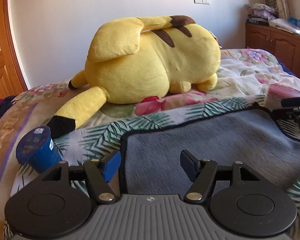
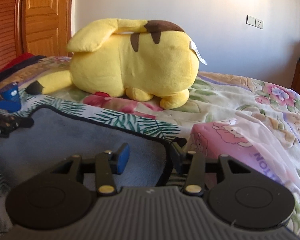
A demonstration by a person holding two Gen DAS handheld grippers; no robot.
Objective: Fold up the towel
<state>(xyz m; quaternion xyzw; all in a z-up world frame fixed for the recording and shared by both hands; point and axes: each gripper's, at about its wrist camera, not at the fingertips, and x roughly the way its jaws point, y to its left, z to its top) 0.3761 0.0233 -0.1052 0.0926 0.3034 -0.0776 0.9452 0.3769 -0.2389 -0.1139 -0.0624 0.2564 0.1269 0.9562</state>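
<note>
Towel [image 1: 210, 140] lies flat on the bed [image 1: 250, 76], grey with a dark bound edge, directly ahead of both tools, and you hold one at each of its near corners. Your left hand-held gripper [image 1: 151, 166] has its fingers spread apart, straddling the towel's left border: the blue pad [image 1: 112, 166] sits just outside the edge over the leaf-print cover, the other finger over the grey pile. Your right hand-held gripper [image 2: 150, 160] is likewise spread, astride the towel's [image 2: 80, 140] right border near the corner, blue pad [image 2: 123, 159] over the cloth and the far finger just outside it. Neither is clamped on anything.

The towel's long axis appears to run across, from one tool to the other, so each hand is nearest its own corner and the fold most likely goes forward, away from you toward the yellow plush toy [image 1: 150, 60]. A blue cup [image 1: 38, 152] lies tipped just left of your left tool, and a pink packet [image 2: 230, 138] sits just right of your right one; both look close enough to catch if you swing wide.
</note>
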